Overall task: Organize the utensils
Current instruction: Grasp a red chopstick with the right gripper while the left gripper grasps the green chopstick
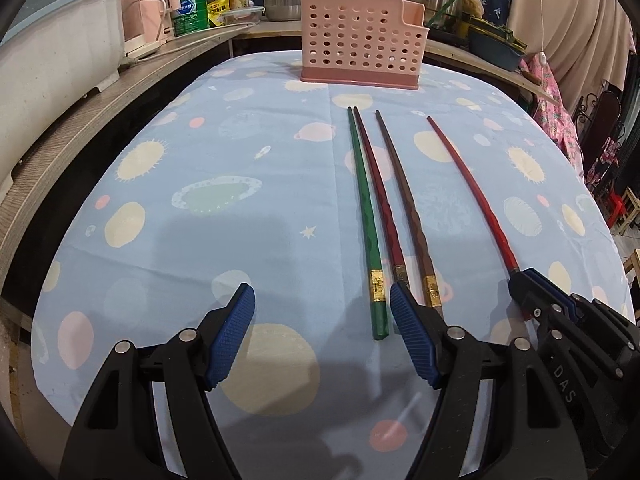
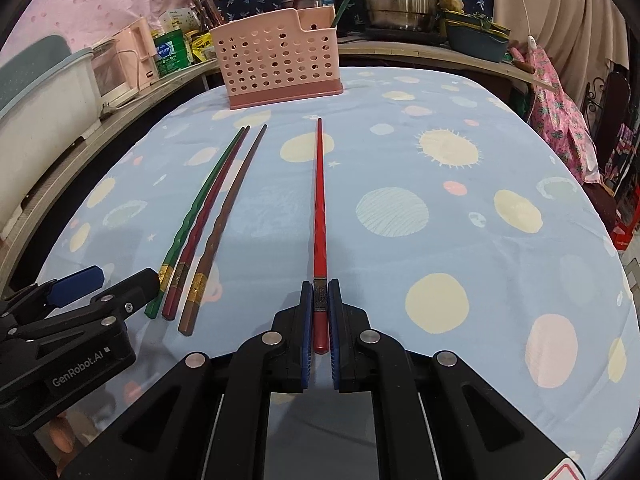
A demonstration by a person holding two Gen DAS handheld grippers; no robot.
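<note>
The right gripper (image 2: pixel 320 300) is clamping the red chopstick (image 2: pixel 319 200), pointing to 12 o'clock; the left gripper (image 1: pixel 322 308) is hanging wide open, gripping nothing, beside 3 chopsticks (image 1: pixel 384 208).

Glossy lacquered chopsticks (image 2: pixel 320 200), matt cloth (image 2: pixel 400 152), perforated plastic holder (image 2: pixel 276 64)

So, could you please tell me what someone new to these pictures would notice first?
Probably the bright red chopstick, gripped at its thick end by the shut right gripper and pointing up the planet-print tablecloth. Left of it, a green chopstick, a dark red chopstick and a brown chopstick lie side by side, with the open left gripper hanging over their thick ends. At the table's far end stands a perforated pink utensil holder.
</note>
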